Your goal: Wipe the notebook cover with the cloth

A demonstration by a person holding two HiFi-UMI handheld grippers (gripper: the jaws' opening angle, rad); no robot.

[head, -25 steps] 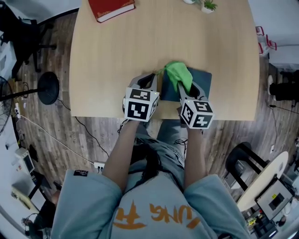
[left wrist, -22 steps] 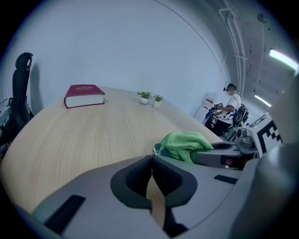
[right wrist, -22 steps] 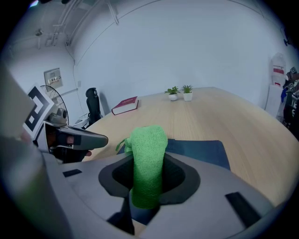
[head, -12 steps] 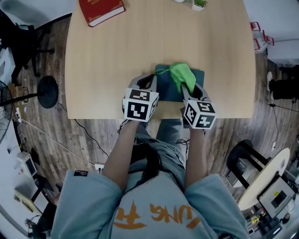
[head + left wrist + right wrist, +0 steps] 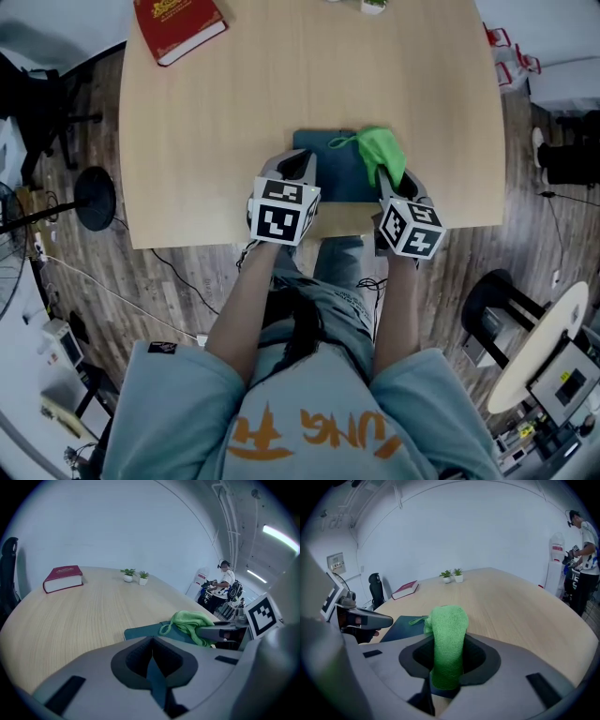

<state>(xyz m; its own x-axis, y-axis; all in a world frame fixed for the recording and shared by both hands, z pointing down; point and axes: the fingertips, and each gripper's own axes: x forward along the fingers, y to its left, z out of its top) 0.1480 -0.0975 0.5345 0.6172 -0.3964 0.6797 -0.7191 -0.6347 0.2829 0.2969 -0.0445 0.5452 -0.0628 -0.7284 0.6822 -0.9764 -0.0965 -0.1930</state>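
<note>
A dark teal notebook (image 5: 336, 171) lies flat near the front edge of the wooden table (image 5: 234, 122). My right gripper (image 5: 396, 180) is shut on a green cloth (image 5: 382, 154), which rests on the notebook's right end. In the right gripper view the cloth (image 5: 447, 639) stands bunched up between the jaws, with the notebook (image 5: 405, 622) to its left. My left gripper (image 5: 300, 167) is shut with nothing between its jaws, its tip at the notebook's left edge. The left gripper view shows the notebook (image 5: 143, 632) just ahead and the cloth (image 5: 190, 620) on it.
A red book (image 5: 176, 23) lies at the table's far left corner. Two small potted plants (image 5: 133, 575) stand at the far edge. A person (image 5: 583, 550) stands beyond the table on the right. An office chair (image 5: 375, 588) is at the left.
My right gripper has drawn the cloth rightward across the notebook cover, from its left-middle to its right end. The left gripper has stayed at the notebook's left edge.
</note>
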